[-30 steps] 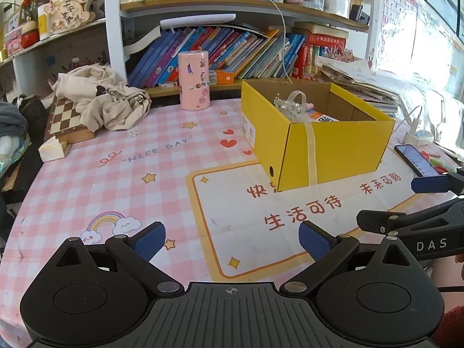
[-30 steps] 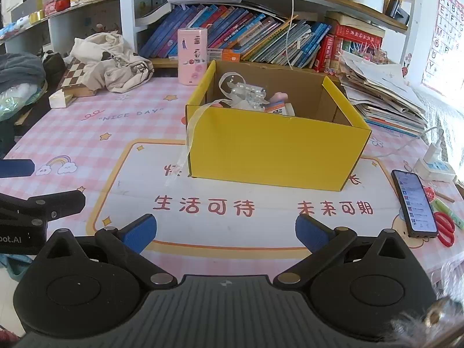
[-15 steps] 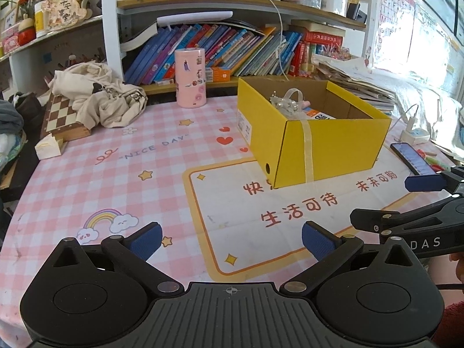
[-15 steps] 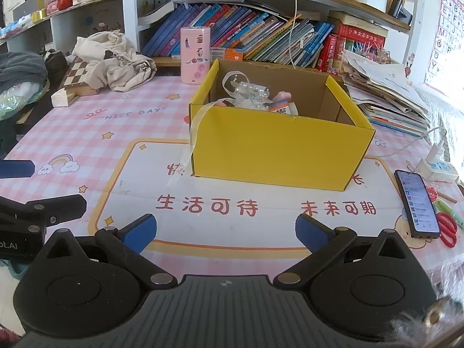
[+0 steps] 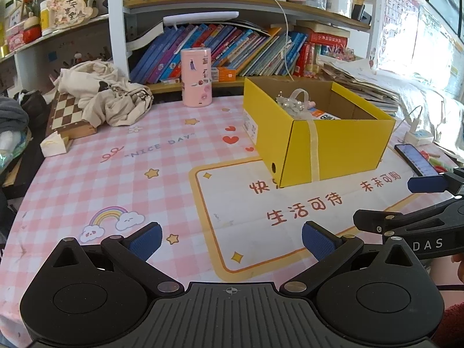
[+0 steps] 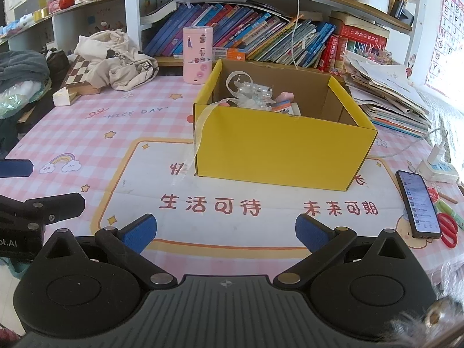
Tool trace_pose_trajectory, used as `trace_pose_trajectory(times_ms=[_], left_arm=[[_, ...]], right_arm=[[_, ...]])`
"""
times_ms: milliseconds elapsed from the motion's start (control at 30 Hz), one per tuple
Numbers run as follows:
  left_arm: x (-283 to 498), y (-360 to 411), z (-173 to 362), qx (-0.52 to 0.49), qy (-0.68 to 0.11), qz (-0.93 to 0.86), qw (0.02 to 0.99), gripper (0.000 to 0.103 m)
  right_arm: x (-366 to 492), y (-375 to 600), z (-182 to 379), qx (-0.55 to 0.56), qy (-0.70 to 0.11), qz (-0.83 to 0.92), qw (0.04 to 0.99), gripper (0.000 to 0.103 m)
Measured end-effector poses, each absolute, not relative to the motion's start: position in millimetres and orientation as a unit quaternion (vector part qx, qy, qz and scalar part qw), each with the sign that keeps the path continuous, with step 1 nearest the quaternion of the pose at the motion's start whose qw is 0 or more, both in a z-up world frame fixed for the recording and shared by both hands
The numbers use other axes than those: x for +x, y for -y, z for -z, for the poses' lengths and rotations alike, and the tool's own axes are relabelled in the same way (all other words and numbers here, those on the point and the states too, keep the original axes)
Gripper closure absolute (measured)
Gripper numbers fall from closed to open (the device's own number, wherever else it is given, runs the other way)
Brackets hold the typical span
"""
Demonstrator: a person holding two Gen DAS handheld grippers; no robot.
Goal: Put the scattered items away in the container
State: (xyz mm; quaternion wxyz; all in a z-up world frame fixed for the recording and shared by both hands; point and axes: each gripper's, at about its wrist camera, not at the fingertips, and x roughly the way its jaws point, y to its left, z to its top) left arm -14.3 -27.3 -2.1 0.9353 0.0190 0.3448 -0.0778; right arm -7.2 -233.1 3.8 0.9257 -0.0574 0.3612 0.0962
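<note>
With both your left tongs and right tongs spread wide and empty, the yellow box on the desk already holds the items, so tuck in the ribbon trailing over its wall.

yellow box slightly farther, both grippers withdrawn
</note>
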Motion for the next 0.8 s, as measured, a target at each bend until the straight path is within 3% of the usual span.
trace_pose_trajectory(times_ms=[800], left_arm=[[-17.6,24.0,-1.0,0.016,-0.337,0.088,0.937,0.0]], right_arm=[[-8.3,229.5,-4.9,-0.059,-0.362,-0.097,0.925,0.0]])
